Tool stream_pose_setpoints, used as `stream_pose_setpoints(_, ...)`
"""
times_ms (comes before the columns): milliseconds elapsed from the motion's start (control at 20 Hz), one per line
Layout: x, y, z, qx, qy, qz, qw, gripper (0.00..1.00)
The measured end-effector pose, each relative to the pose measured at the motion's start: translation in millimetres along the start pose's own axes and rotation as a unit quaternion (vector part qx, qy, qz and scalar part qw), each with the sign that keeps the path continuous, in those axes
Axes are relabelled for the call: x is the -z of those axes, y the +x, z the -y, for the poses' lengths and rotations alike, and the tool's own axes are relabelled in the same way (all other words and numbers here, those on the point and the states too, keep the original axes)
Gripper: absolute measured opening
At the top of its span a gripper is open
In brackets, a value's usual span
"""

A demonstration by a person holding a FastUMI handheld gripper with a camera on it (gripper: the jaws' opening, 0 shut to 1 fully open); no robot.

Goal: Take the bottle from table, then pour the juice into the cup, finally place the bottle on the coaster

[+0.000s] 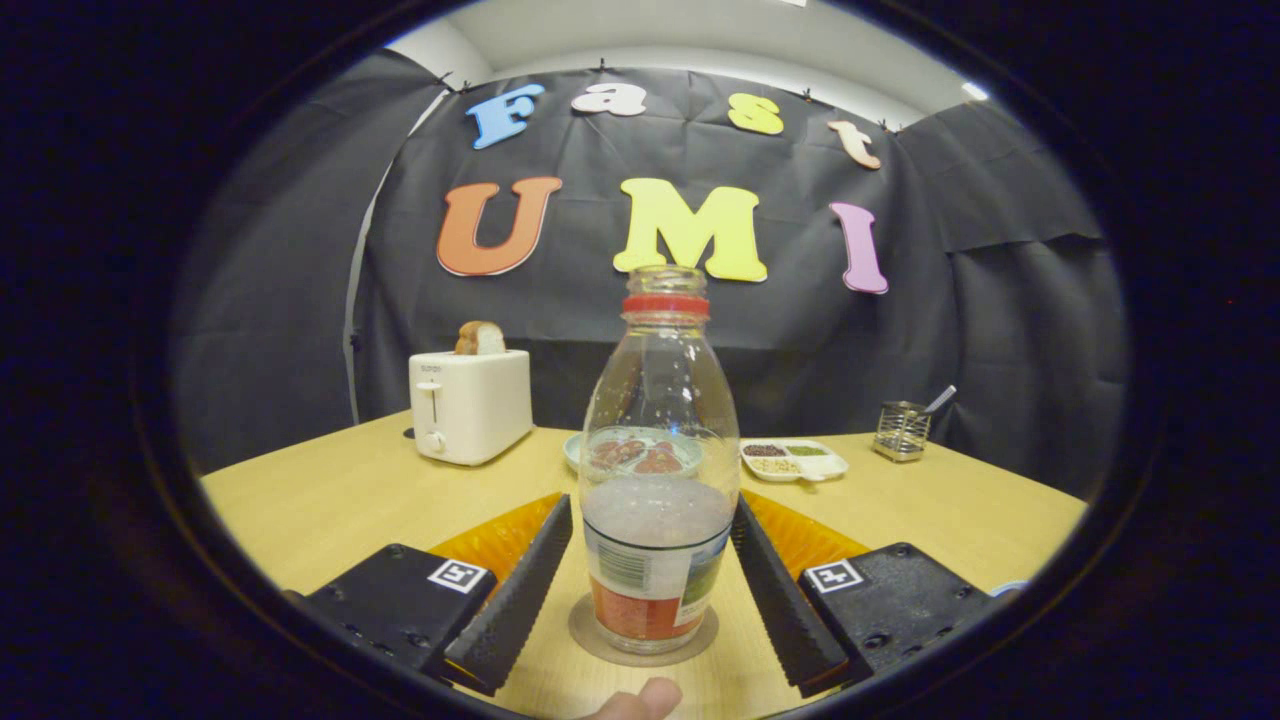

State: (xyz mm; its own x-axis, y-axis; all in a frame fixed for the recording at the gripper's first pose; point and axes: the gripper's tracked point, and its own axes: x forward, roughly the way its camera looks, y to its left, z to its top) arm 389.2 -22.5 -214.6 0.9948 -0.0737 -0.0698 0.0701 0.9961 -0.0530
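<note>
I see the clear bottle [659, 470] standing upright on a thin round coaster [643, 632] on the pale wood-grain table [330, 500], uncapped, with a red neck ring, a glossy label and some frothy liquid. My gripper [651, 560] brackets the bottle: both ribbed fingers [515, 590] sit close beside its sides, spread about bottle-width, though I can't tell whether they touch. Beyond the bottle are a smooth boxy toaster [470, 405], a round plate [630, 452], a divided tray [795, 460] and a wire-mesh holder [901, 431]. A fingertip [640, 700] shows just before the coaster.
</note>
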Motion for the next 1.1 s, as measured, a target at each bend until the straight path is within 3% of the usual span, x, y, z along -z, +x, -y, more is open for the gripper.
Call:
stream_pose_setpoints(350, -39.7, -31.5, -2.4, -0.009, 0.0, 0.002, 1.0, 1.0)
stream_pose_setpoints(600, -92.1, -67.0, 0.3, -0.029, 0.007, 0.025, 0.999, 1.0)
stream_pose_setpoints(1100, -175.7, -190.2, 64.1, -0.006, 0.063, 0.052, 0.997, 0.99)
